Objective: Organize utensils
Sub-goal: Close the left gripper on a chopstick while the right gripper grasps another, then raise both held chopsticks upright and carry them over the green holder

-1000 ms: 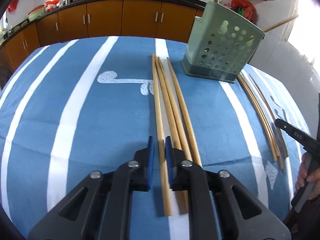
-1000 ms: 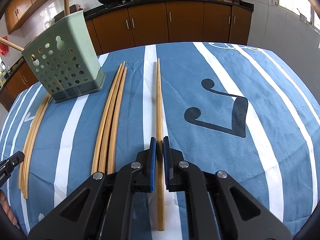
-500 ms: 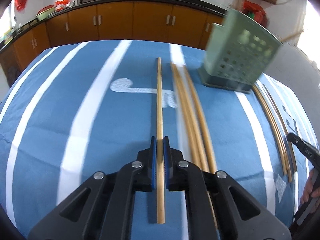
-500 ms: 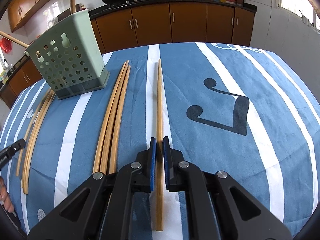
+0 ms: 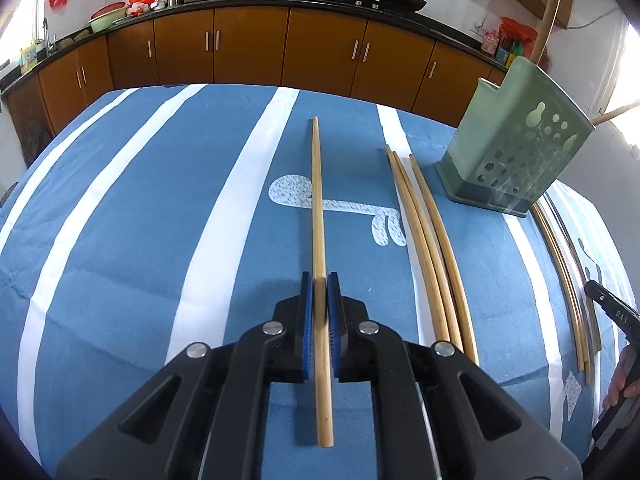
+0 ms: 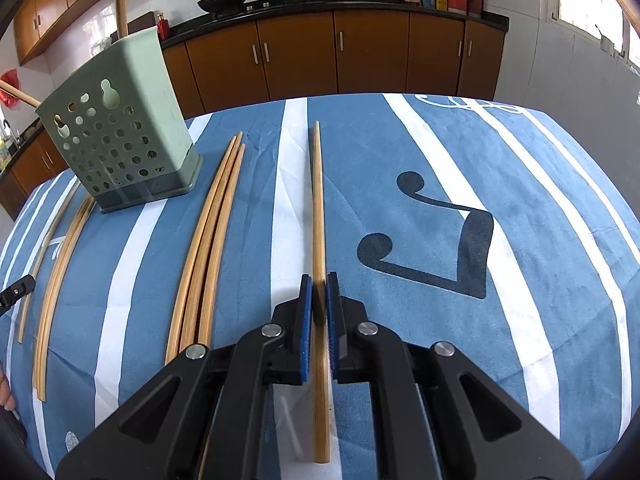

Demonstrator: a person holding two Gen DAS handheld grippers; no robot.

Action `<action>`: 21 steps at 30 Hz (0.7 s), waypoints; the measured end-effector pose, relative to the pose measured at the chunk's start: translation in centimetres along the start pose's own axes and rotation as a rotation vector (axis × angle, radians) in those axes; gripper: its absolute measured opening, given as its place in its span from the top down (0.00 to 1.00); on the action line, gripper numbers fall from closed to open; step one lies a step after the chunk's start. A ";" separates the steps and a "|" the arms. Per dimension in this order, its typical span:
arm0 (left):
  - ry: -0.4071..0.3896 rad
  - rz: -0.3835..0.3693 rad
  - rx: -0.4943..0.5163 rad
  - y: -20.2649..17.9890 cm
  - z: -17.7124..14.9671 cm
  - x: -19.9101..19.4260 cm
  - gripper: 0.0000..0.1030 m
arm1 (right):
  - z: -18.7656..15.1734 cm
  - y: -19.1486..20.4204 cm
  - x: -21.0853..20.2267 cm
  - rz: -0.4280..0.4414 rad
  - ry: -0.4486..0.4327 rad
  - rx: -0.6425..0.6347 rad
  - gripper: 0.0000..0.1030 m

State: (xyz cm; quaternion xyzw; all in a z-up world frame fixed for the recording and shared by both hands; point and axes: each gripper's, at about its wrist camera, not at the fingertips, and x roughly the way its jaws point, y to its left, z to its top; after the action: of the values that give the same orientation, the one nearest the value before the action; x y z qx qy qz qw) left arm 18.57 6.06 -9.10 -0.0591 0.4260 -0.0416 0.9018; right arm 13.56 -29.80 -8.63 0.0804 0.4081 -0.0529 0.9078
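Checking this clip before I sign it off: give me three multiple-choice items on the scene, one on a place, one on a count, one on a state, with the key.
1. In the left wrist view, where does the green holder stand relative to the three loose chopsticks?
A. To their right
B. To their left
C. On top of them

2. How many chopsticks does the left hand-held gripper hold?
A. None
B. One
C. Three

3. The right hand-held gripper is:
A. Wide open and empty
B. Shut on a chopstick
C. Shut on the holder

Key: 1 A, the holder sits right of the trio on the cloth. 2 B, a single chopstick runs between its pads. 3 B, its pads clamp one chopstick.
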 end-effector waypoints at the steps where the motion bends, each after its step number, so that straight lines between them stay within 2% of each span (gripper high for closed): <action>1: 0.000 -0.003 -0.002 0.0 0.0 0.0 0.91 | 0.0 0.0 0.0 0.000 0.000 0.000 0.92; 13: 0.000 -0.009 -0.008 0.1 -0.1 0.0 0.91 | -0.1 0.0 0.0 0.006 0.000 0.006 0.92; 21: 0.007 0.001 0.028 -0.1 -1.1 -0.9 0.90 | -1.4 0.0 -1.1 0.017 0.019 0.004 0.92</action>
State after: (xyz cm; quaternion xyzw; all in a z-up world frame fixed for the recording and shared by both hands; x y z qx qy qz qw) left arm 17.13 6.02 -9.12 -0.0459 0.4285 -0.0473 0.9012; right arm 11.79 -29.52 -8.68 0.0860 0.4159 -0.0451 0.9042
